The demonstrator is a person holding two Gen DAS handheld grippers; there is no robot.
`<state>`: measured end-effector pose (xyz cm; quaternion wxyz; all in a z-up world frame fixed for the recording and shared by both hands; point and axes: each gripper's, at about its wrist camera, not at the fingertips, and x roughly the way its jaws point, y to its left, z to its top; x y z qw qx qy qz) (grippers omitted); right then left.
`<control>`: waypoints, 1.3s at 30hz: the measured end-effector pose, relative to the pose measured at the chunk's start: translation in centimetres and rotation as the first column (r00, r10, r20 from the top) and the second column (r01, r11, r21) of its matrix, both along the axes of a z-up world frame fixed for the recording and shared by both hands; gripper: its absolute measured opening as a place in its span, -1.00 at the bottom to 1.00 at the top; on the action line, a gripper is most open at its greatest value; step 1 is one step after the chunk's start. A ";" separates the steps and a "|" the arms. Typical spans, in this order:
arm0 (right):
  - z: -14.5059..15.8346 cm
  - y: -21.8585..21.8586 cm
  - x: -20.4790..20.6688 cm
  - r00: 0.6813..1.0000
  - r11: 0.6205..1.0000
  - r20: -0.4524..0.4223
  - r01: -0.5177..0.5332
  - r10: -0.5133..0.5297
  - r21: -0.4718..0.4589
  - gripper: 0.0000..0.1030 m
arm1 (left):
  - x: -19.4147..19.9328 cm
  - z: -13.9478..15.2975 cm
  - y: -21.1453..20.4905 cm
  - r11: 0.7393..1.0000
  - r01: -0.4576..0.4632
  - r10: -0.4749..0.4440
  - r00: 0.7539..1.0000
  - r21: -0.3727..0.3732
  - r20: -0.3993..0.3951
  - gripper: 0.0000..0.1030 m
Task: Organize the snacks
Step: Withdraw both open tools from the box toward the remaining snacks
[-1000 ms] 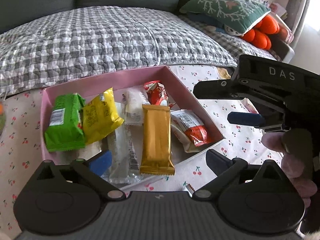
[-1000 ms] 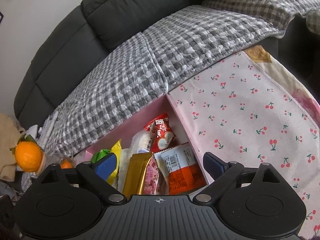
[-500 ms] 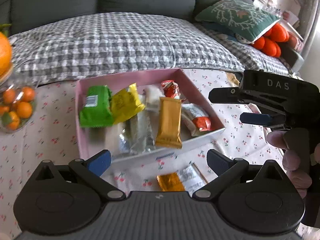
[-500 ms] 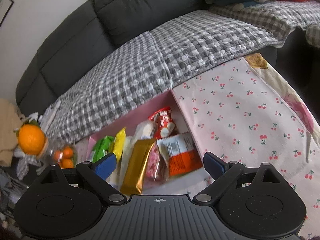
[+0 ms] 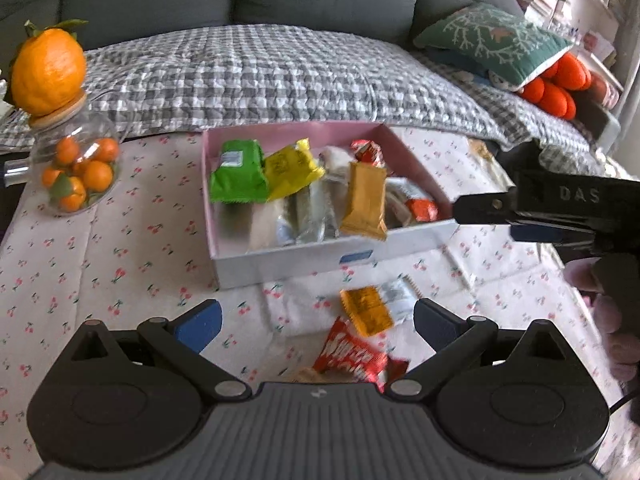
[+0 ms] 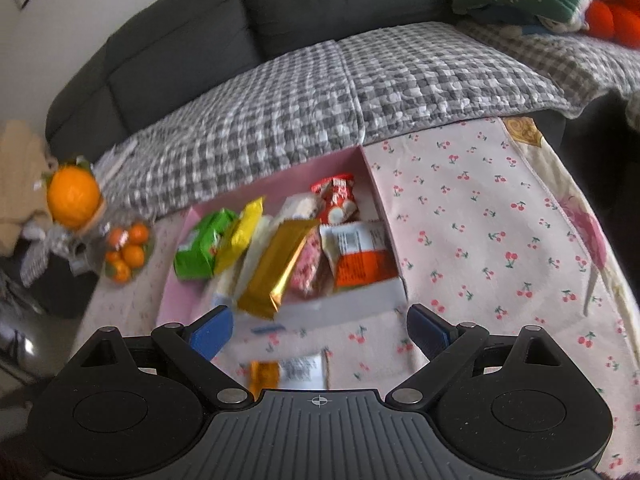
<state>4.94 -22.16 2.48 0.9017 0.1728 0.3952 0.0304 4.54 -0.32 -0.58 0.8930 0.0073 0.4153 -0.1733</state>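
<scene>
A: Where's the gold bar [image 5: 365,201]?
B: In the pink box [image 5: 280,133], long axis running front to back, its near end poking over the box's front wall.
A: And loose snacks?
B: An orange packet [image 5: 366,311] and a red wrapper [image 5: 352,359] on the cherry-print cloth [image 5: 120,240], just before the box.
A: Grippers?
B: Left gripper [image 5: 316,318] and right gripper [image 6: 320,330] both spread wide, holding nothing; bare cloth lies right of the box

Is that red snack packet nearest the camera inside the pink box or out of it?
Out. The red packet lies on the cherry tablecloth, in front of the pink box.
</scene>
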 end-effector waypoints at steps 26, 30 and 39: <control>-7.3 2.0 -5.5 0.969 0.950 -0.198 -0.195 0.148 -0.245 0.86 | -5.1 -5.0 2.5 0.996 0.085 -0.085 0.996 0.023 0.019 0.99; -8.3 2.1 -6.1 0.969 0.930 -0.190 -0.212 0.159 -0.300 0.97 | -5.5 -6.1 1.6 0.992 0.129 -0.129 0.992 0.018 0.001 0.97; -8.7 2.0 -6.5 0.977 0.932 -0.148 -0.195 0.156 -0.305 1.00 | -5.8 -7.2 0.8 0.988 0.151 -0.152 0.988 0.042 0.022 0.52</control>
